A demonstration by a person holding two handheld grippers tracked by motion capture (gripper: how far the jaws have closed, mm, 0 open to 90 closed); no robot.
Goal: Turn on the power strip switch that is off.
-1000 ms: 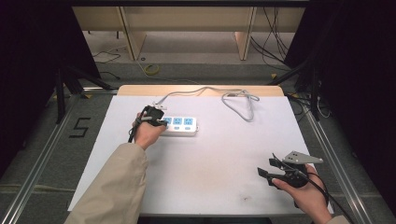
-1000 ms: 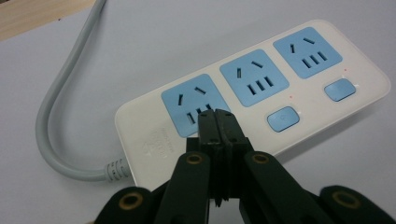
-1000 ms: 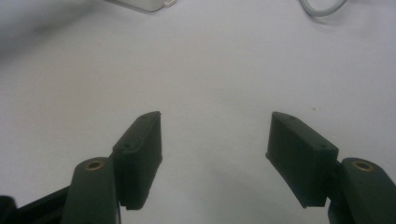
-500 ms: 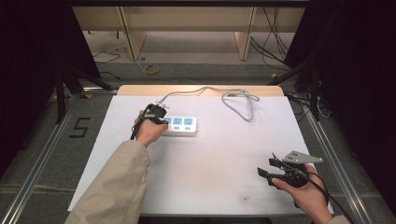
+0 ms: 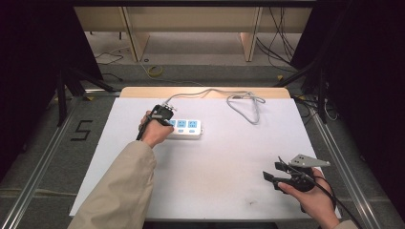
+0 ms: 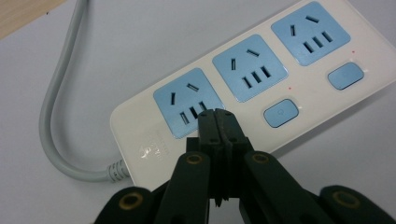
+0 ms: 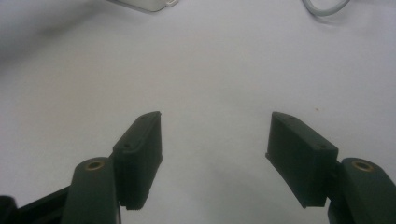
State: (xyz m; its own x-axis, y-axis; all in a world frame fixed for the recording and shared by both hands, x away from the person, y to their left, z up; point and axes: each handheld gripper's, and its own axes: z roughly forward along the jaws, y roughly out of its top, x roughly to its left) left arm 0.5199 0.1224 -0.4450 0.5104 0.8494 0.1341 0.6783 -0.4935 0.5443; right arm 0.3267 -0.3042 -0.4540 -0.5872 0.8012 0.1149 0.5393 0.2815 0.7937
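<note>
Left gripper jaws together over power strip; right gripper jaws apart; strip judged light, rigid, slippery; grip its long edges.

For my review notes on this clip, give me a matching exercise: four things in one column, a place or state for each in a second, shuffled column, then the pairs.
Things:
1. left claw
2. right claw
3. power strip
4. grey cable

Places or states:
A. looped at the far side of the table
B. shut, tips over the strip's end socket
C. lying flat, three blue sockets facing up
D. open, nothing between its jaws, near the table's right front corner

Pairs: 1-B, 2-D, 3-C, 4-A
</note>
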